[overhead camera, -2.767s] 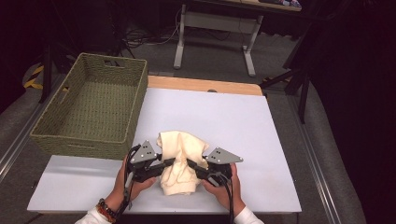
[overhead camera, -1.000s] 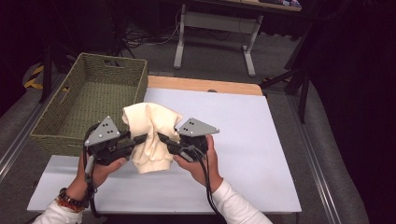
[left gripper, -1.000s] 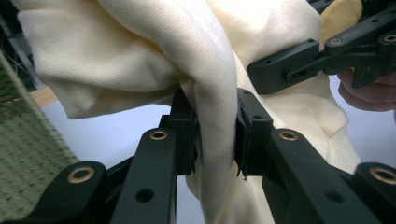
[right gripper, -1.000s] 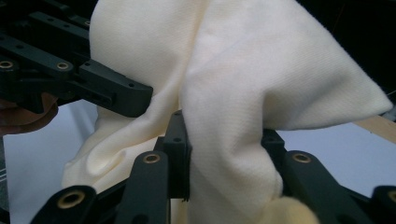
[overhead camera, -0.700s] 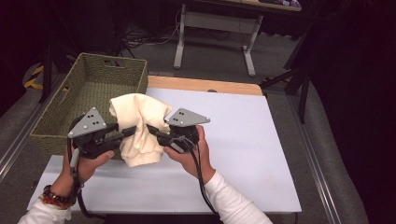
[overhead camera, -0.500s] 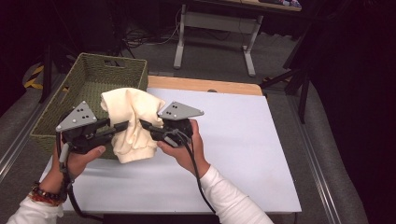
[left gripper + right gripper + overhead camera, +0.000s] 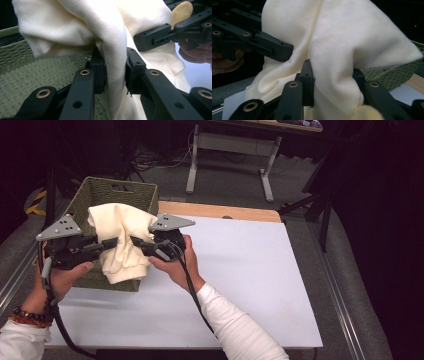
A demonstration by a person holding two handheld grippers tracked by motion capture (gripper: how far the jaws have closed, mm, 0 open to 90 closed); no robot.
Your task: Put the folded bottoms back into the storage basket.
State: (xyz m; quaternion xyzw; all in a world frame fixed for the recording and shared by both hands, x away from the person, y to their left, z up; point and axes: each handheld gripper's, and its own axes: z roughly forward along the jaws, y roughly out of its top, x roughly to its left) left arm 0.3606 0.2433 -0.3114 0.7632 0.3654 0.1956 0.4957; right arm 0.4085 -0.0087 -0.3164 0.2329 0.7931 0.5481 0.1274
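Gripping the cream cloth (image 7: 122, 242), both claws, left (image 7: 114, 241) and right (image 7: 134, 240), hang over the green basket (image 7: 95, 190).

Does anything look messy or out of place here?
Only slightly: the cloth is bunched and crumpled between the left tongs and right tongs, its lower end draping over the basket's near rim. Nothing looks spilled or damaged.

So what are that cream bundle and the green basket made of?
The cream bundle looks like soft knit cloth, probably cotton: fine ribbed weave, matte, limp folds. The green basket seems woven from cord or wicker-like strands; its wall shows a regular plaited grid, though the fibre is hard to tell.
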